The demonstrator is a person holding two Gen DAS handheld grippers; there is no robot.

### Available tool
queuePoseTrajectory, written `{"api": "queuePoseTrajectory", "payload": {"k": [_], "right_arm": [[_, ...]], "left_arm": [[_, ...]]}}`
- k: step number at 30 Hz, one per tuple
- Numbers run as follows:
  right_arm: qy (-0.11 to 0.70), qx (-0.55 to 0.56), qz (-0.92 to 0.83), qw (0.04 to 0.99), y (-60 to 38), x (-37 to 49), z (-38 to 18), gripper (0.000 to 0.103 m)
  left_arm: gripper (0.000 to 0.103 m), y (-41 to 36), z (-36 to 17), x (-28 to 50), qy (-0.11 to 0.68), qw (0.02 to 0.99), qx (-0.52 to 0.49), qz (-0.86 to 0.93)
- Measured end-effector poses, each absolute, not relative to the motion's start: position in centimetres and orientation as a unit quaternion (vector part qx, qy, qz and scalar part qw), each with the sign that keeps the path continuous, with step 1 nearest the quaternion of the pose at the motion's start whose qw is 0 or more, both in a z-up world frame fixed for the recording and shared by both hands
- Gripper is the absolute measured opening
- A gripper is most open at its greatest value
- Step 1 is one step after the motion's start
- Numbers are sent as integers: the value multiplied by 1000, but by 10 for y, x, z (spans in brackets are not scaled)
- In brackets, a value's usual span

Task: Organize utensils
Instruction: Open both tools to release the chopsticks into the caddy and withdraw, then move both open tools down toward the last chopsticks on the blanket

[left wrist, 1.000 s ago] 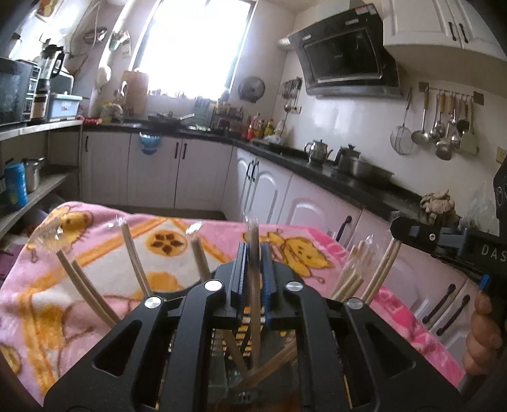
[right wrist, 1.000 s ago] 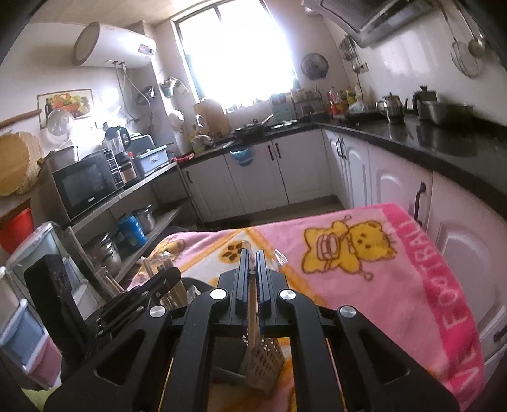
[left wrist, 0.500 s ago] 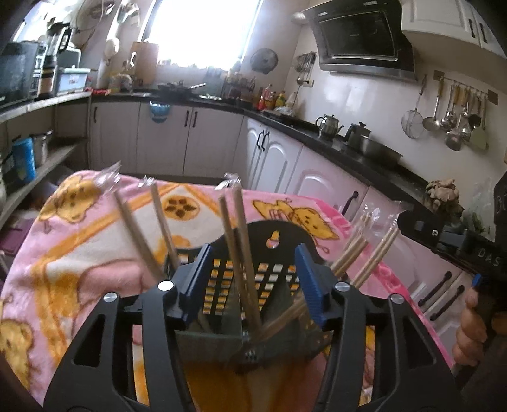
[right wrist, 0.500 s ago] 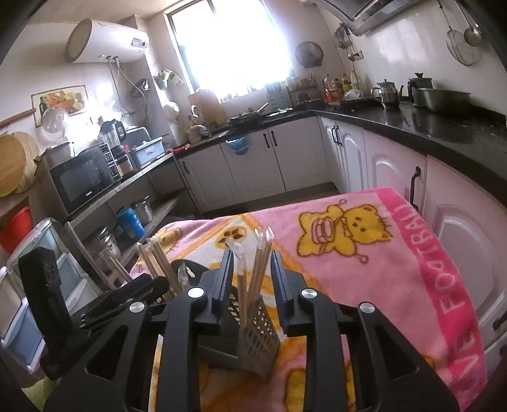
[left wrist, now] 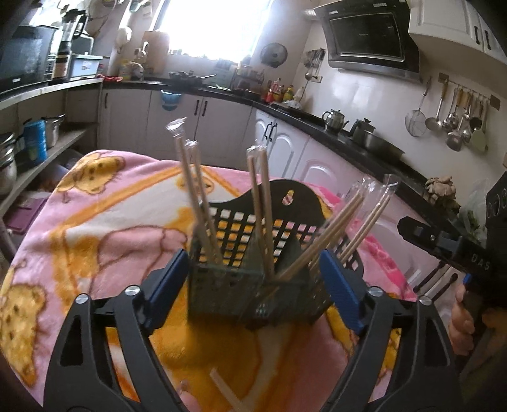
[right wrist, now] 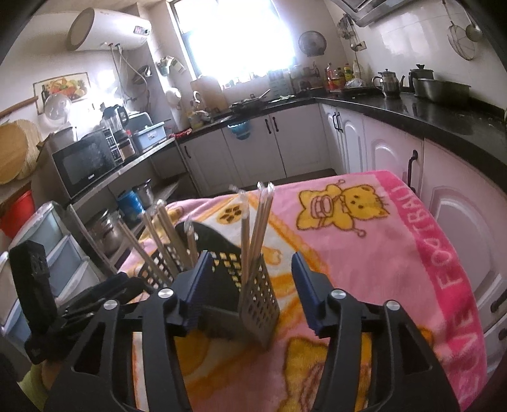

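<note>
- Home kitchen
- Range hood (left wrist: 367,41), hanging ladles (left wrist: 453,117), kettle (right wrist: 389,80) on black countertop (right wrist: 412,111)
- Microwave (right wrist: 87,161), wall water heater (right wrist: 107,30), white cabinets (right wrist: 272,145)

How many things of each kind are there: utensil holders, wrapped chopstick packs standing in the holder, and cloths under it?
Black utensil holder: 1
Wrapped chopstick packs: 6, as best the right wrist view shows; some overlap, so the count is not certain
Pink cartoon blanket: 1
Total: 8
</note>
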State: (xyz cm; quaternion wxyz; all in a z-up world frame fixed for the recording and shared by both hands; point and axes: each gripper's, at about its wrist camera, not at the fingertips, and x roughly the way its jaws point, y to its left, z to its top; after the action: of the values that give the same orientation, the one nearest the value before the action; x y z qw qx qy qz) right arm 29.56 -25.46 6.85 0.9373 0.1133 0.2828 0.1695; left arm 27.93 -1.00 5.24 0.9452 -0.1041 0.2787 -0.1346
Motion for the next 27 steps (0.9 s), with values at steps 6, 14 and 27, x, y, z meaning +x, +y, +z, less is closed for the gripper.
{"api": "queuePoseTrajectory", "payload": {"k": [6, 14, 27], "right_arm": [[293, 95, 174, 935, -244, 279, 59, 59], [313, 76, 182, 929, -232, 261, 44, 64], [342, 48, 184, 920, -224, 239, 22, 64]], "left_arm": [[90, 4, 40, 260, 292, 943, -107, -121], [91, 13, 20, 235, 312, 937, -115, -112], [91, 17, -3, 212, 336, 928, -119, -111]]}}
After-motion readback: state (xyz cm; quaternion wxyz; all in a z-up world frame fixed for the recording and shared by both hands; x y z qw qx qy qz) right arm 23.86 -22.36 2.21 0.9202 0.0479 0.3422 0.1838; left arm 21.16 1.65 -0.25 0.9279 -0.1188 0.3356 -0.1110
